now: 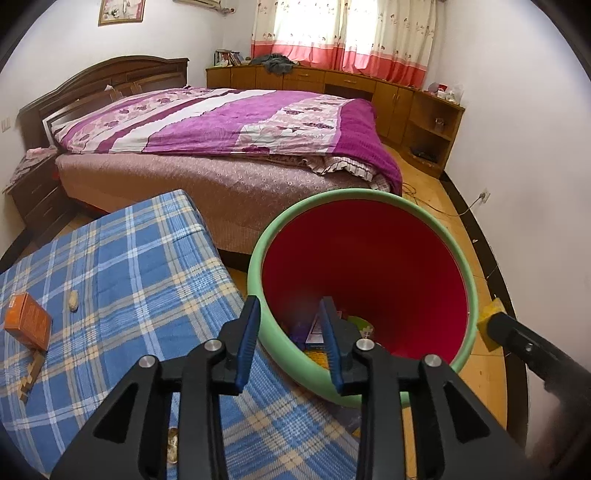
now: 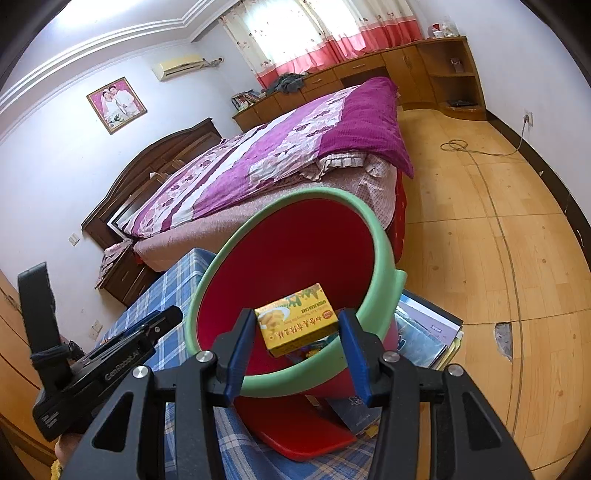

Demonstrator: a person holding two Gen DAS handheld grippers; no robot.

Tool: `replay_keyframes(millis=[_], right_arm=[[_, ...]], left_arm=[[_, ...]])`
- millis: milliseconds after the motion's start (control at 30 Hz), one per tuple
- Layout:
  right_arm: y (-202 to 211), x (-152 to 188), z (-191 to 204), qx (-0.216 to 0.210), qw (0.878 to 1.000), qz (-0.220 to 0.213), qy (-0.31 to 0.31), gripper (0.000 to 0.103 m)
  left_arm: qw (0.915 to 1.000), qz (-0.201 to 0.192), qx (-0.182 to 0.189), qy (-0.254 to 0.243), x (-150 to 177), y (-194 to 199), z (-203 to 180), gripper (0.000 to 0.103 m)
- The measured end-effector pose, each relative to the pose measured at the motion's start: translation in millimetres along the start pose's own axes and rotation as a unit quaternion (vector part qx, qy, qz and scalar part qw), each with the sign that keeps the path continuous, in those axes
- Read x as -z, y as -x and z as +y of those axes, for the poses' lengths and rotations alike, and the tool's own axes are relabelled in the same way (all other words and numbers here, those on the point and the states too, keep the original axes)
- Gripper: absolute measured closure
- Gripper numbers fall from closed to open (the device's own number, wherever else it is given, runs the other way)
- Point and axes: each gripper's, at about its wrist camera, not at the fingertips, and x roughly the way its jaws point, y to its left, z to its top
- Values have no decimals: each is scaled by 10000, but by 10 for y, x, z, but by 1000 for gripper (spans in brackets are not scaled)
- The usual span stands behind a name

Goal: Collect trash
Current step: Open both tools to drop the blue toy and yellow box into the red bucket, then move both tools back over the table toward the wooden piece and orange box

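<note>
Left wrist view: left gripper over near rim of red bin with green rim, jaws apart, nothing between them; scraps lie at bin bottom. Orange box and small pale scrap lie on blue plaid cloth, well apart from bin. Purple-covered bed behind

Right wrist view: right gripper clamps yellow cake box between blue fingers, box held above bin mouth. Stack of books just beside bin, on floor side

You're in a home bedroom — made bed with wooden headboard, floral curtains, framed portrait, wall AC.
</note>
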Motion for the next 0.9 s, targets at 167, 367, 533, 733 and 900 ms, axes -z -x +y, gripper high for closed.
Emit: replay_keyframes(millis=[167,367,533,733,900], right_arm=[[-95,-8,91,-16,9999,71,123,53],[-243,-9,189,-20,9994,196,280,52],[-363,-28,240,2,9989,274,375,52],[-430,-29,275,-5,9988,354,329,43],[-416,-26,344,9,9987,353,357,34]], left_arm=[[10000,-1,-13,25,58,111,72,68],[9995,77,-66,295,124,222,279,68],[9985,48,-211,511,175,331,464,68],[9963,42,-466,722,261,432,663,63],[9946,-19,-572,866,324,553,828,63]])
